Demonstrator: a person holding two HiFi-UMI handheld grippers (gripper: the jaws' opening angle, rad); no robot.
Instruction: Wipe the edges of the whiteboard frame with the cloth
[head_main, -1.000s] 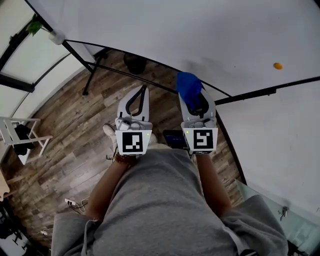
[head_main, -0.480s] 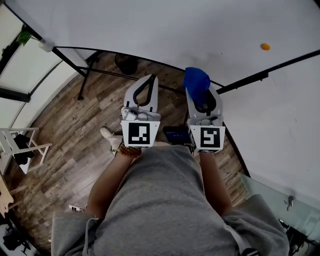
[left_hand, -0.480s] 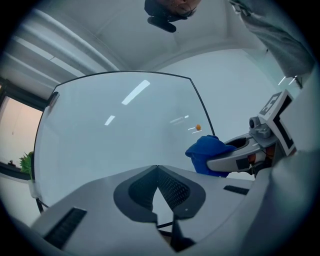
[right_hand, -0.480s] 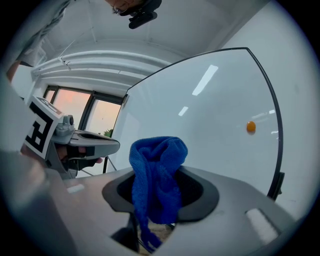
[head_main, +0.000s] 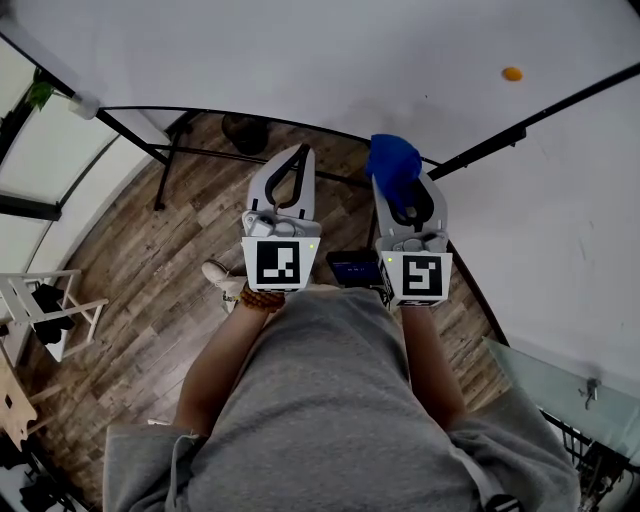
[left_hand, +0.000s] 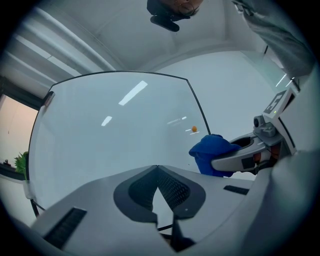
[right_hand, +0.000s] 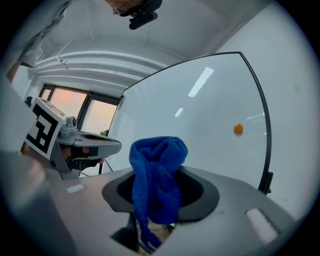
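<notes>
The whiteboard (head_main: 330, 55) fills the top of the head view. Its black frame (head_main: 300, 126) runs along the lower edge and meets the right edge (head_main: 520, 122) at a corner just beyond my right gripper. My right gripper (head_main: 396, 178) is shut on a bunched blue cloth (head_main: 392, 160), which stands up between the jaws (right_hand: 157, 170) close to that corner. My left gripper (head_main: 297, 152) is beside it, shut with nothing in it; its tips meet in the left gripper view (left_hand: 157, 169). The cloth (left_hand: 212, 150) also shows there, in front of the frame's right edge (left_hand: 200, 112).
An orange magnet (head_main: 512, 73) sticks to the board at the upper right. The board's black stand legs (head_main: 172, 150) and a dark round object (head_main: 245, 132) are on the wooden floor (head_main: 150, 270). A white rack (head_main: 45, 300) stands at left. A white wall (head_main: 570, 220) lies right.
Both grippers have moved a little forward and right towards the board's lower right corner. The cloth stays held in the right gripper. The left gripper stays shut.
</notes>
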